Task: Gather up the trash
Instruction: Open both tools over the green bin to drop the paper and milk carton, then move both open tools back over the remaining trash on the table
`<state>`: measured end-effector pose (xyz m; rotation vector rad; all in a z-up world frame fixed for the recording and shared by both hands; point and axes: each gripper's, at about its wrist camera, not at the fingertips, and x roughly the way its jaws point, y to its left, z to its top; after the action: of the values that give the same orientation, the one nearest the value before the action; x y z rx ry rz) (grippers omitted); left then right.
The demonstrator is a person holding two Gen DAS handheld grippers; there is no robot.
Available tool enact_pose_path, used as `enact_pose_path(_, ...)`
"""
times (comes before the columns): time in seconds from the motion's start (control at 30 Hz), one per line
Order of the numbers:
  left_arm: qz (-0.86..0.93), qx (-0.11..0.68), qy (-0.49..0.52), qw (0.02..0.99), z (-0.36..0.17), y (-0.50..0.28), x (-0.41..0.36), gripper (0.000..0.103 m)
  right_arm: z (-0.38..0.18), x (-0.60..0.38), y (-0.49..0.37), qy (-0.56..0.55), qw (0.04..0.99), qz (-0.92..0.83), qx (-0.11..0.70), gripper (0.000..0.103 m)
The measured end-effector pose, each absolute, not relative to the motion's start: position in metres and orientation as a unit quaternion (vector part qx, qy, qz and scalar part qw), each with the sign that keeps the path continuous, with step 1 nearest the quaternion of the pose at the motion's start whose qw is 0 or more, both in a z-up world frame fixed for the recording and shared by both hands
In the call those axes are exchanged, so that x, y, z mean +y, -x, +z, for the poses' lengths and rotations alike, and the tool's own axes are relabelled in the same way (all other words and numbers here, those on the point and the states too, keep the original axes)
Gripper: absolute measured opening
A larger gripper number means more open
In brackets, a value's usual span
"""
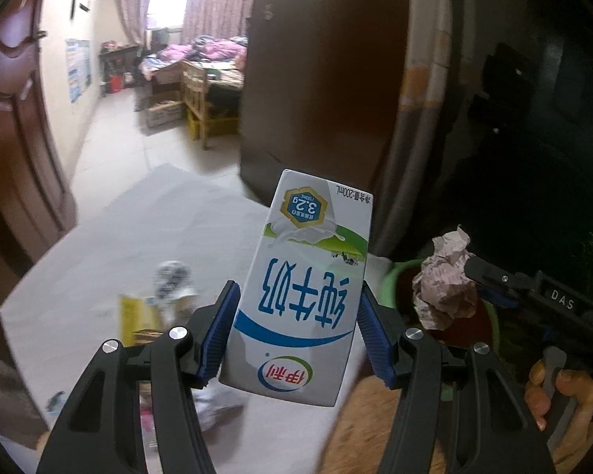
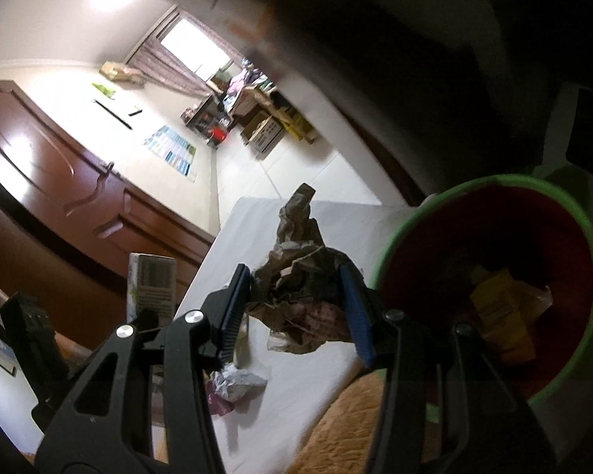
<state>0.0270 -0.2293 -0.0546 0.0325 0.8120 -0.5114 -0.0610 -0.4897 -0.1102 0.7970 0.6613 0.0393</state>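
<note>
1. Trash fills both my tongs: my left tongs (image 1: pixel 296 331) are clenched on a white and blue milk carton (image 1: pixel 304 284), its print upside down to me, blue pads pressed on both sides.
2. My right tongs (image 2: pixel 296 308) grasp a crumpled brown paper wad (image 2: pixel 300 276), held just left of the green-rimmed bin (image 2: pixel 589 237).
3. From the left wrist view the bin (image 1: pixel 391 280) is mostly hidden behind the carton and the wad (image 1: pixel 446 284); only a strip of green rim shows.
4. Inside the bin something yellow (image 2: pixel 502 316) lies in shadow; I cannot make out what it is.
5. More litter sits on the white worktop (image 1: pixel 138 229): a yellow box (image 1: pixel 134 316), blurred, and a crumpled white scrap (image 2: pixel 237 383) partly covered by my right tongs.
6. A hand (image 1: pixel 561 399) shows at the lower right edge, cut off by the frame.
7. Everything to the right of the bin is too dark to read.
</note>
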Motion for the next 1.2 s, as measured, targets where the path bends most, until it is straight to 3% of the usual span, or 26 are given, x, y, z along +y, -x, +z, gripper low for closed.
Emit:
enact_pose_path(0.4,-0.343,0.417,-0.004,0.842,-0.069,-0.039,-0.331,0.056,-0.119,-0.539,0.088,-0.387,0.864,-0.072,0.314,0.046)
enact_pose_path(0.47,-0.37,0.427,-0.01,0.825,-0.07,-0.039,-0.348,0.057,-0.122,-0.545,0.092,-0.392,0.86,-0.094,0.315,0.05)
enact_pose_path(0.5,-0.381,0.439,-0.023,0.813,-0.072,-0.038,-0.36,0.066,-0.124,-0.547,0.093,-0.391,0.858,-0.107,0.316,0.054)
enact_pose_path(0.53,-0.383,0.441,-0.029,0.811,-0.073,-0.038,-0.362,0.071,-0.125,-0.549,0.095,-0.392,0.855,-0.124,0.317,0.064)
enact_pose_path(0.57,-0.382,0.439,-0.031,0.812,-0.073,-0.037,-0.365,0.075,-0.125,-0.55,0.094,-0.394,0.853,-0.133,0.316,0.067)
enact_pose_path(0.67,-0.38,0.424,-0.017,0.822,-0.069,-0.032,-0.355,0.08,-0.126,-0.554,0.098,-0.398,0.849,-0.148,0.313,0.068)
enact_pose_path(1.2,-0.241,0.388,-0.033,0.889,-0.048,-0.025,-0.208,0.08,-0.111,-0.467,0.055,-0.339,0.867,-0.061,0.359,0.071)
